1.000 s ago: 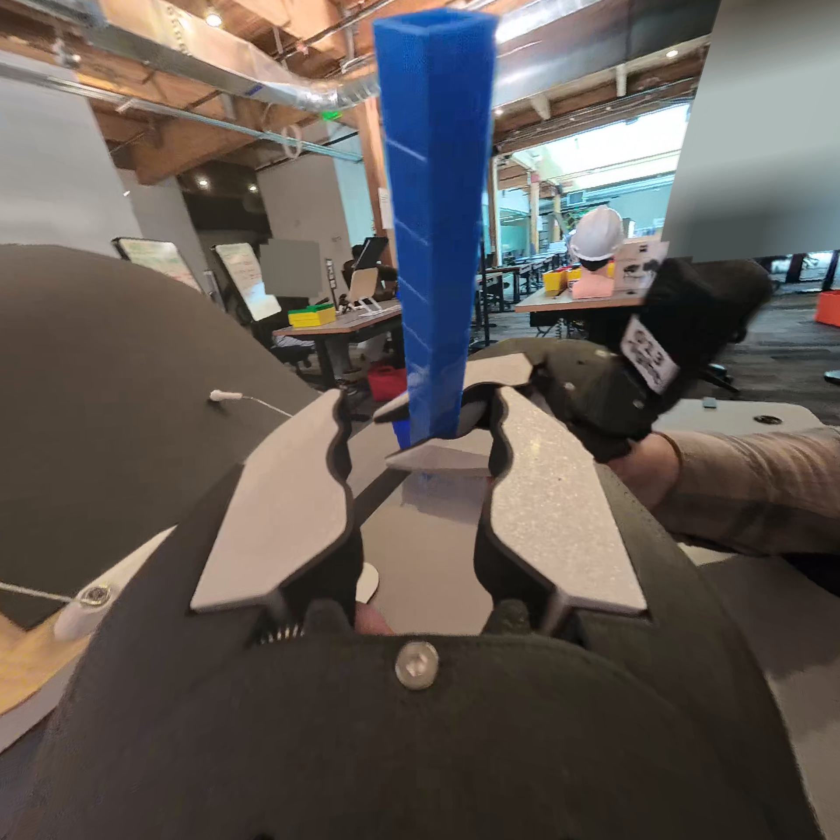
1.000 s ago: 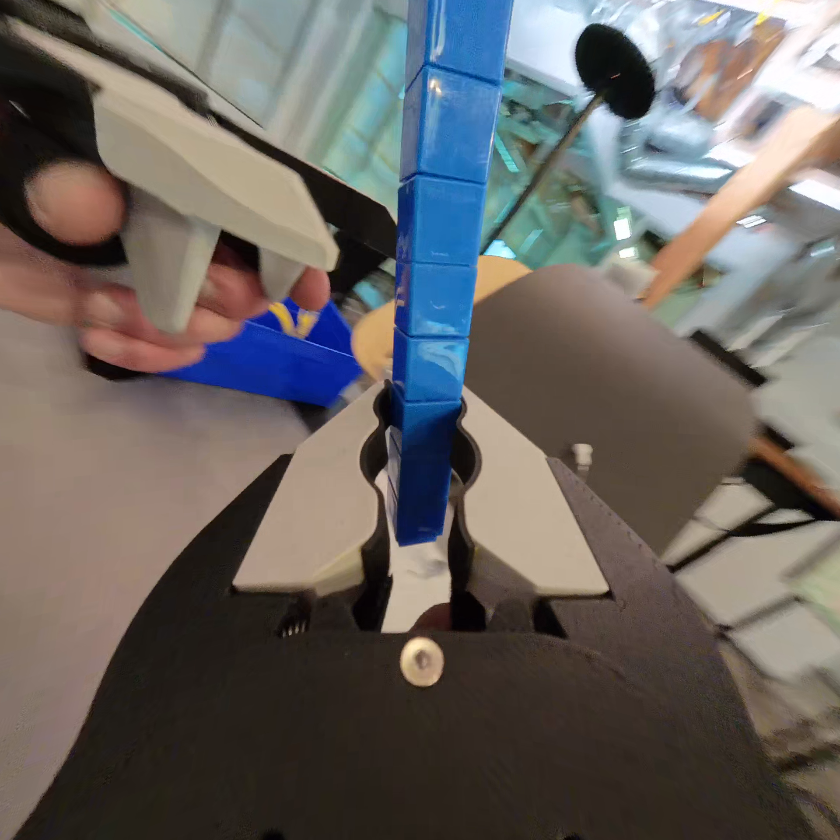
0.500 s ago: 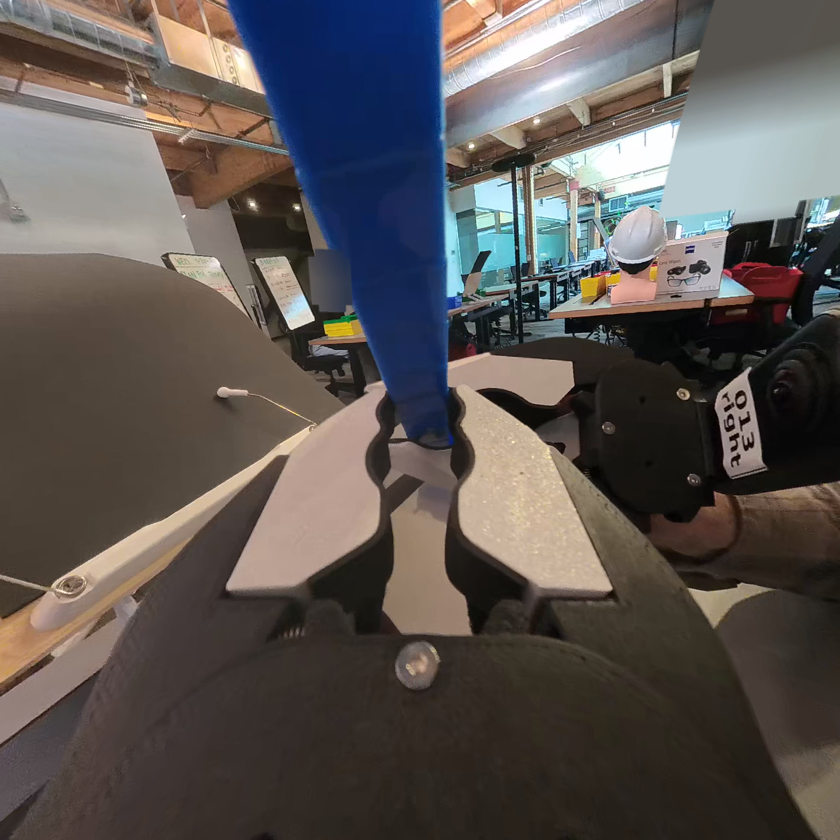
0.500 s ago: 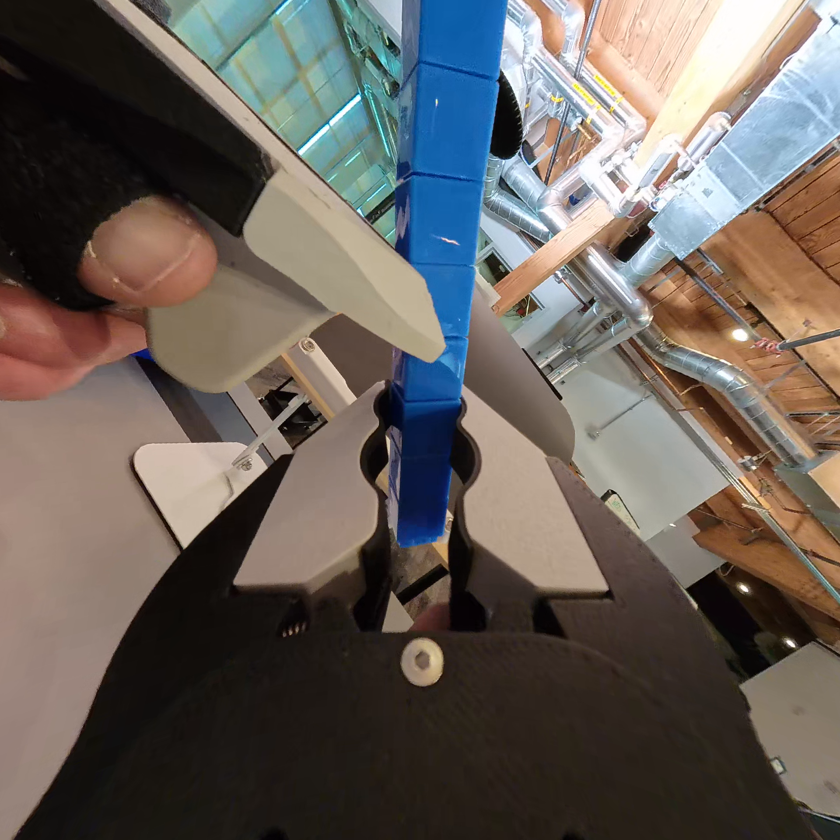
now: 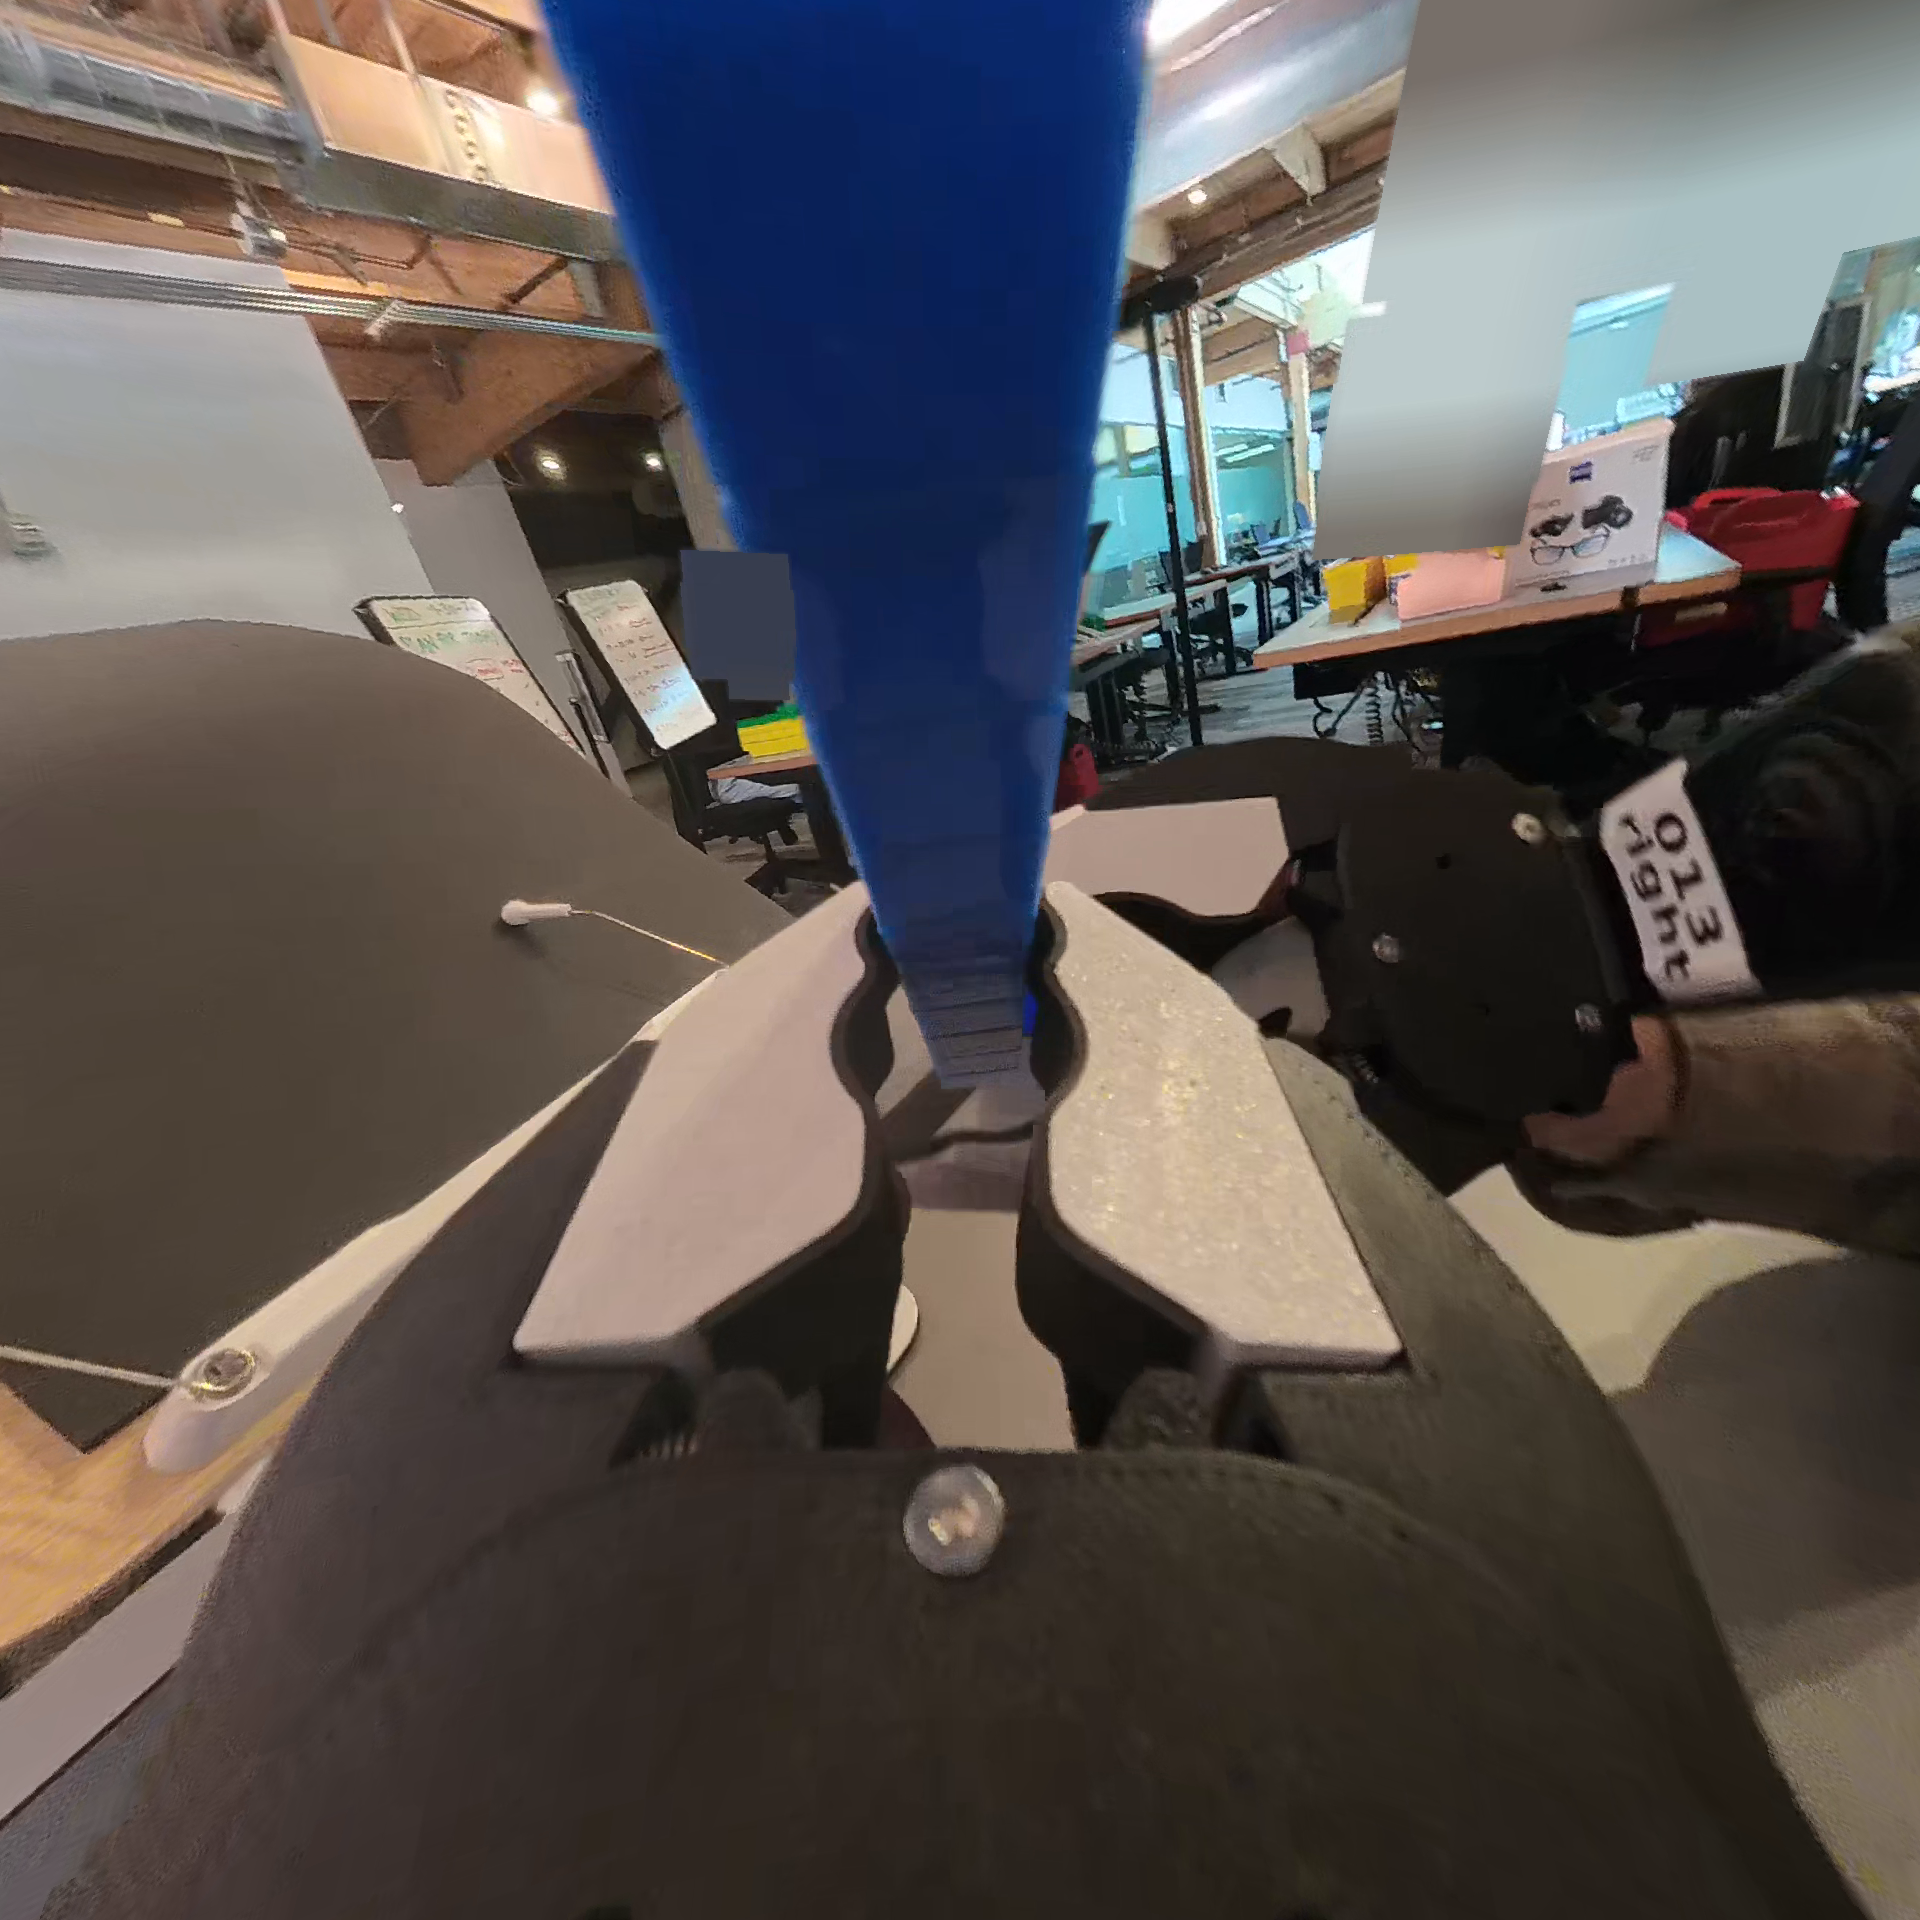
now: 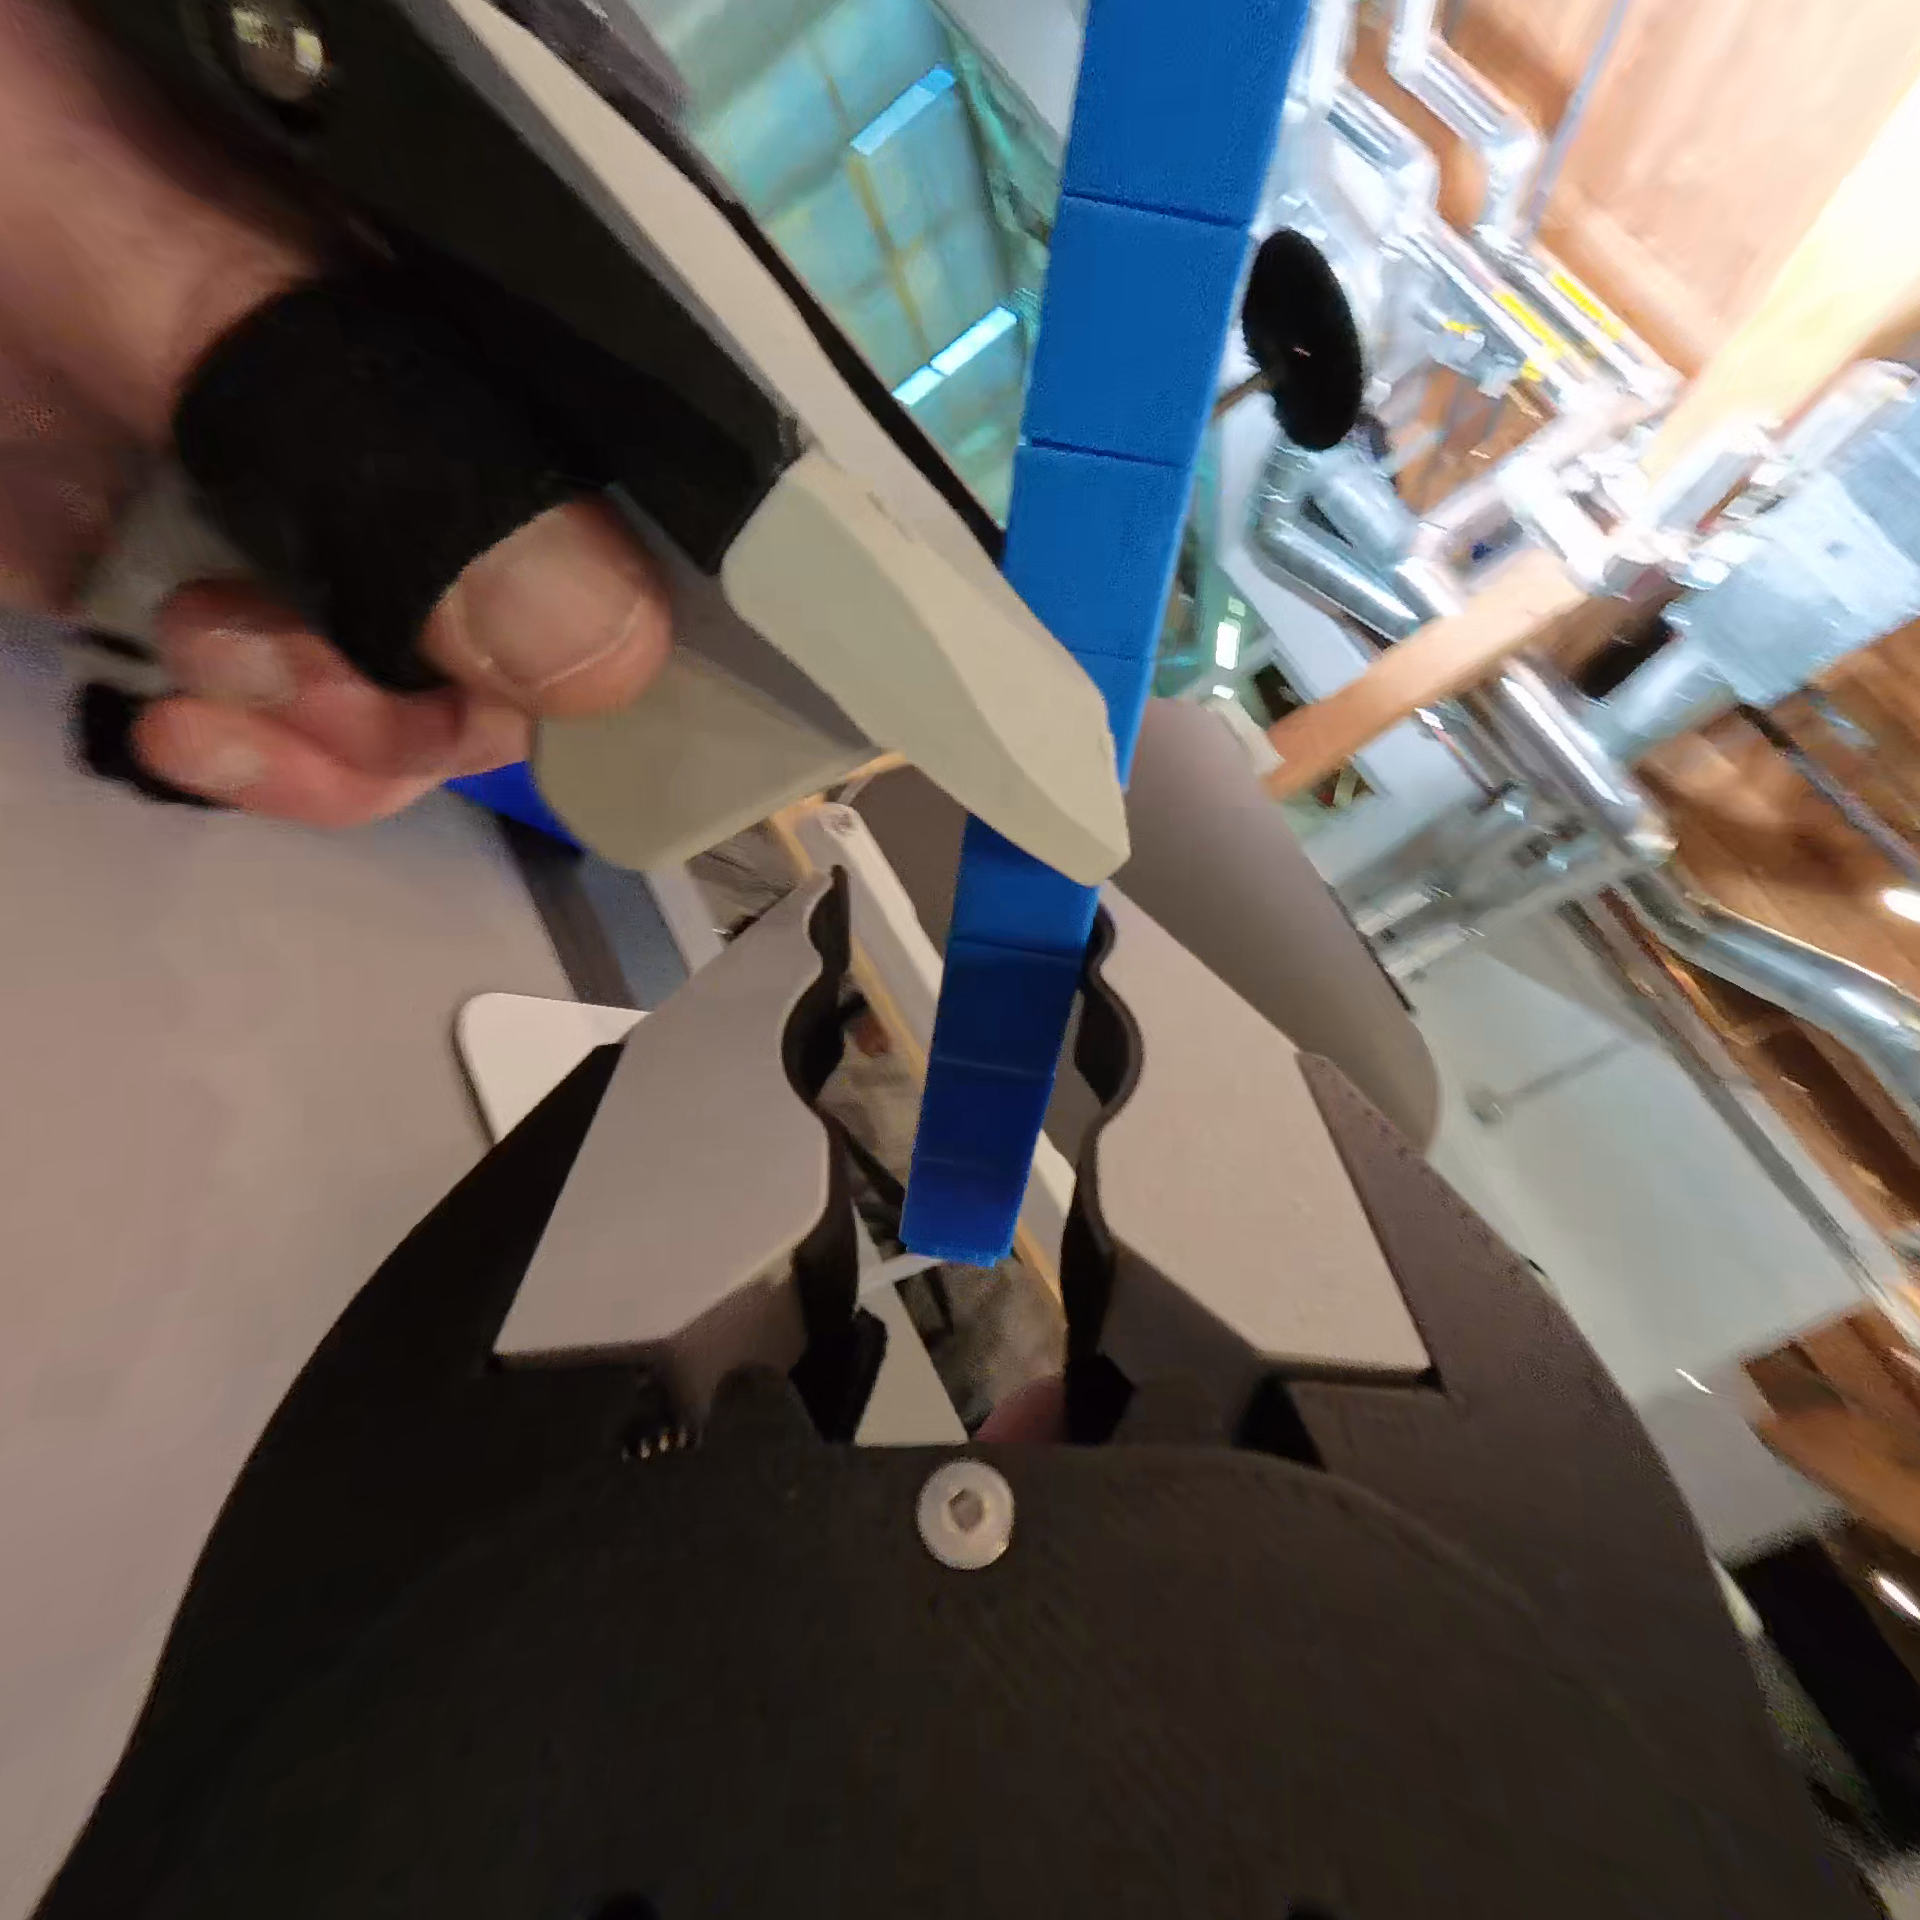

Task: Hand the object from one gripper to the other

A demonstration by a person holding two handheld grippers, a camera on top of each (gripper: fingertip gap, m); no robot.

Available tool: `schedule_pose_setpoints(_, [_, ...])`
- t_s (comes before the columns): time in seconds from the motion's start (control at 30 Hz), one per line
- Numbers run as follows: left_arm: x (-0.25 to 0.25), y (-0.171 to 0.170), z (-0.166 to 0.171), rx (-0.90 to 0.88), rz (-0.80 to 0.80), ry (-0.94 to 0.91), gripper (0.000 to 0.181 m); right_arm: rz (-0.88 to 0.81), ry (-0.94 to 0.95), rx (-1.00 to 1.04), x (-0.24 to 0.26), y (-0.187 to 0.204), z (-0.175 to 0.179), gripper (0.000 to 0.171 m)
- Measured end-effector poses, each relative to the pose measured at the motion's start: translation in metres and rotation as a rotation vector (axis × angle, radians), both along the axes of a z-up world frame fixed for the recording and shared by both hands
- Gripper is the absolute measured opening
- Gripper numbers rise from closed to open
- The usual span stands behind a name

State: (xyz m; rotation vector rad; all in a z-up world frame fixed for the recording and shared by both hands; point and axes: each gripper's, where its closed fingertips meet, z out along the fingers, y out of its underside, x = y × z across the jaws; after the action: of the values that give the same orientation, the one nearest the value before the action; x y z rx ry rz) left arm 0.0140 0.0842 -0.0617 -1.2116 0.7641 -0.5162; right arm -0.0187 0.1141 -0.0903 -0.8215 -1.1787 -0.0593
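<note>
Found the left gripper with its jaws clamped on the blue block bar, close to the bar's lower end. Saw the bar rise from those jaws and leave the top of the left wrist view, leaning slightly left.

In the right wrist view, found the right gripper with its jaws apart around the same bar. Saw the left finger clear of the bar with a gap between. Saw the right finger touching the bar's edge or just beside it; could not tell which. Saw the bar's bottom end well down between the right jaws, above their base.

Saw one grey finger of the left gripper crossing the bar just above the right gripper's fingertips. Saw a hand in a black fingerless glove holding that gripper. Noted the bar up in the air over the grey desk.

From the left wrist view, saw the right gripper's black body just right of the bar, gripped by the other hand. Noted a dark rounded panel off to the left.
</note>
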Motion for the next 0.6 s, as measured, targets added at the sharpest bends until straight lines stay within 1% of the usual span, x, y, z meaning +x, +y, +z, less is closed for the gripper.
schedule_pose_setpoints(0.1, [0.001,-0.006,-0.001,0.017,-0.046,0.078,0.023,0.111,-0.041,-0.101,0.002,-0.004,-0.005,0.041])
schedule_pose_setpoints(0.23, [0.000,-0.012,0.000,0.069,-0.062,0.157,0.023,0.240,-0.080,-0.263,0.012,-0.005,-0.010,0.046])
schedule_pose_setpoints(0.27, [-0.001,-0.013,0.001,0.077,-0.060,0.168,0.023,0.258,-0.070,-0.284,0.016,-0.004,-0.008,0.045])
schedule_pose_setpoints(0.3, [-0.001,-0.013,0.001,0.081,-0.061,0.173,0.023,0.267,-0.081,-0.298,0.021,-0.003,-0.008,0.048])
schedule_pose_setpoints(0.37, [-0.003,-0.013,0.002,0.080,-0.056,0.178,0.023,0.244,-0.131,-0.276,0.029,0.002,-0.009,0.050])
schedule_pose_setpoints(0.47, [-0.008,-0.005,-0.001,0.063,0.000,0.221,0.023,0.153,-0.234,-0.191,0.039,0.010,-0.011,0.053])
schedule_pose_setpoints(0.53, [-0.014,0.006,-0.010,0.043,0.090,0.304,0.023,0.095,-0.291,-0.122,0.044,0.011,-0.007,0.053])
schedule_pose_setpoints(0.6, [-0.020,0.016,-0.023,0.043,0.184,0.435,0.023,0.078,-0.331,-0.087,0.045,0.003,-0.002,0.053])
